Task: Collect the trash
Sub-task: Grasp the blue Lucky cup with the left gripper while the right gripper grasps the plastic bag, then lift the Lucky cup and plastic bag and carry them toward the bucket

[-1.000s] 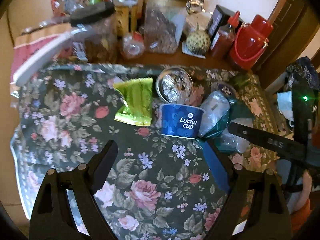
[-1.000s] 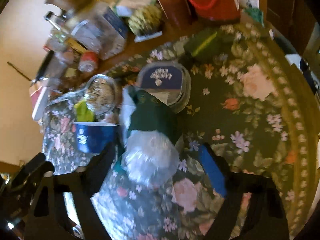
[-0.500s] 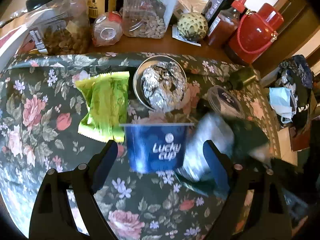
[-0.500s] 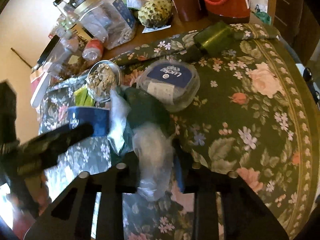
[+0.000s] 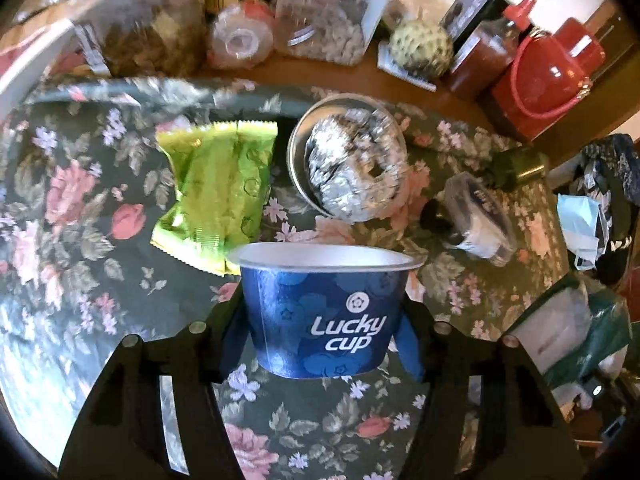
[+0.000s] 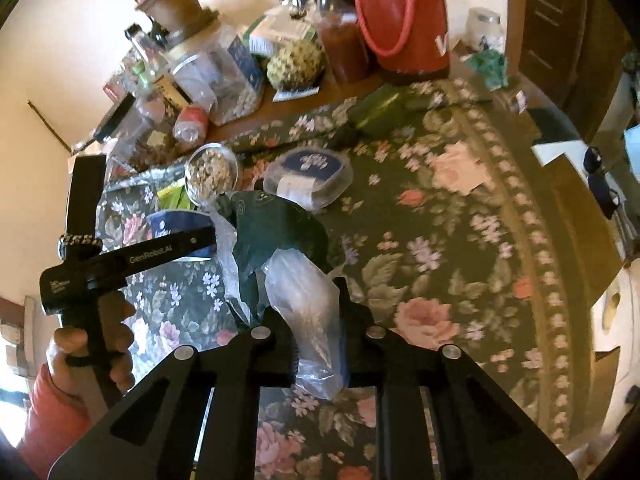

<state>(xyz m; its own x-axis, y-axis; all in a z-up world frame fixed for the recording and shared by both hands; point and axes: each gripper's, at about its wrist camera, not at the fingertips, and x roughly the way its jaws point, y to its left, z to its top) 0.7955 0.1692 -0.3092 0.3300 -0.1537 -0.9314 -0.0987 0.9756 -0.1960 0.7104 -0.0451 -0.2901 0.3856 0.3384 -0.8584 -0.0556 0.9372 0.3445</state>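
Note:
My left gripper (image 5: pixel 320 320) is shut on the sides of a blue paper "Lucky cup" (image 5: pixel 324 308), which stands upright on the floral tablecloth (image 5: pixel 80 208); the cup (image 6: pixel 176 220) and the left gripper's body (image 6: pixel 132 258) also show in the right wrist view. My right gripper (image 6: pixel 316 312) is shut on a clear and dark green plastic bag (image 6: pixel 280 248), held above the cloth; the bag (image 5: pixel 576 332) also shows at the right of the left wrist view. A green snack wrapper (image 5: pixel 216 196) and a metal bowl of crumpled foil (image 5: pixel 348 164) lie behind the cup.
A clear lidded container (image 6: pixel 310 176) with a blue label sits mid-table. Jars, bottles, a custard apple (image 6: pixel 296 60) and a red jug (image 6: pixel 404 20) crowd the far edge. A dark green cylinder (image 6: pixel 376 110) lies near them. The table's right edge drops off.
My left gripper moved forward and closed on the blue cup. My right gripper, shut on the bag, lifted and pulled it back to the right, away from the cup.

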